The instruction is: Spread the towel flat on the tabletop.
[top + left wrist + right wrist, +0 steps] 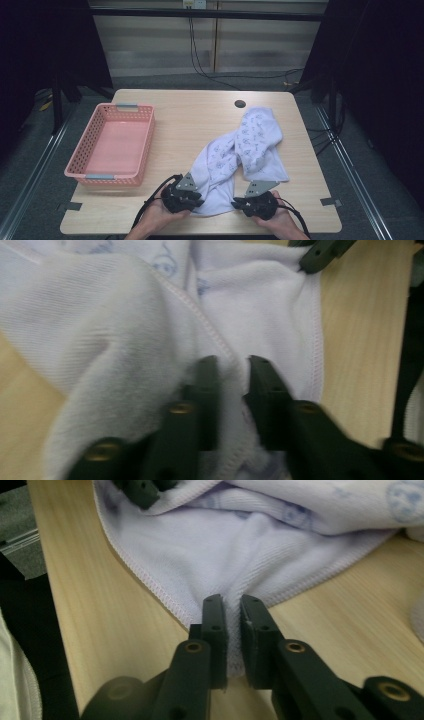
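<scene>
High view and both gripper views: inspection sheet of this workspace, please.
Surface: wooden table, round hole at far edge.
Job's things: white printed garment, crumpled, near-right; pink basket, left, nothing in it.
Clutter: nothing seen.
Grippers: left gripper and right gripper each shut on the garment's near hem.
Cables: one trailing cable per gripper; black cables on the floor behind.
Surroundings: grey floor, dark curtains.

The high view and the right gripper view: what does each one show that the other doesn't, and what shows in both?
High view alone: the pink basket at the table's left, the person's hands, the whole crumpled white garment and a dark hole near the table's far edge. Right gripper view alone: its black fingers pinching the garment's stitched hem. Both: the garment, the wooden table and both grippers, each shut on cloth.
</scene>
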`<action>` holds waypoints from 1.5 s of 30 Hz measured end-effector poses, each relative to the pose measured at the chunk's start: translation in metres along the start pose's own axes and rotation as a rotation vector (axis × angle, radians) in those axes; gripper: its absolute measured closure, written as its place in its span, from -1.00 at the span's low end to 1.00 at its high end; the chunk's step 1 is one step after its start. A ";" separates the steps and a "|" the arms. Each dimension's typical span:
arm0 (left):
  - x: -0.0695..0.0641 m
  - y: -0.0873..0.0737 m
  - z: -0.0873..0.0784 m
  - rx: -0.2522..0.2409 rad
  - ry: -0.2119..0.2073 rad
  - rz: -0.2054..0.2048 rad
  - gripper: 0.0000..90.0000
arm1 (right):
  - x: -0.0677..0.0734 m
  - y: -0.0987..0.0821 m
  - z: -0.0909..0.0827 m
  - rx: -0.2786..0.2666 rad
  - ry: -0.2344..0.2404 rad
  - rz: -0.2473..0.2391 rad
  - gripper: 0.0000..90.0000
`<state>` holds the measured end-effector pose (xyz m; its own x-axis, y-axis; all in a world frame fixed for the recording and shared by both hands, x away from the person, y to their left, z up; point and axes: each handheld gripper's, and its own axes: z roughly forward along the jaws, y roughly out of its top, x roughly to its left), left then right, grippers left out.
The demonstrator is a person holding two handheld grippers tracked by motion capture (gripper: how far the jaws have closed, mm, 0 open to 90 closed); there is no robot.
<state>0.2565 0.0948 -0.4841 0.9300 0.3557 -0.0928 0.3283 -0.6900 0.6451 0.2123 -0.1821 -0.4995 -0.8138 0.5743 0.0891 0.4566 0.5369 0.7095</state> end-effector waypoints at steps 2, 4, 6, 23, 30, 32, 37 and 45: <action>0.008 0.002 -0.004 -0.049 -0.017 -0.050 0.97 | -0.007 -0.001 -0.005 0.005 -0.023 0.021 0.89; 0.016 0.004 -0.014 -0.112 -0.026 -0.098 0.98 | -0.016 -0.002 -0.013 -0.016 -0.033 0.055 0.91; 0.021 0.005 -0.022 -0.169 -0.029 -0.128 0.98 | -0.020 -0.003 -0.019 -0.032 -0.045 0.072 0.91; 0.019 -0.055 -0.072 -0.235 -0.015 -0.278 0.90 | -0.054 -0.053 -0.095 -0.096 -0.127 0.253 0.88; 0.015 -0.038 -0.061 -0.224 -0.009 -0.211 0.40 | -0.055 -0.052 -0.092 -0.091 -0.127 0.249 0.87; 0.016 -0.035 -0.050 -0.164 -0.003 -0.182 0.25 | -0.056 -0.053 -0.092 -0.086 -0.129 0.255 0.86; 0.021 -0.038 -0.036 -0.065 0.008 -0.175 0.02 | -0.056 -0.052 -0.091 -0.089 -0.131 0.254 0.85; 0.017 -0.045 -0.030 -0.039 -0.016 -0.161 0.28 | -0.059 -0.051 -0.092 -0.099 -0.131 0.265 0.85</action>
<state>0.2529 0.1508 -0.4918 0.8686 0.4492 -0.2089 0.4665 -0.5997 0.6501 0.2040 -0.3000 -0.4772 -0.6147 0.7646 0.1938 0.6042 0.2984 0.7389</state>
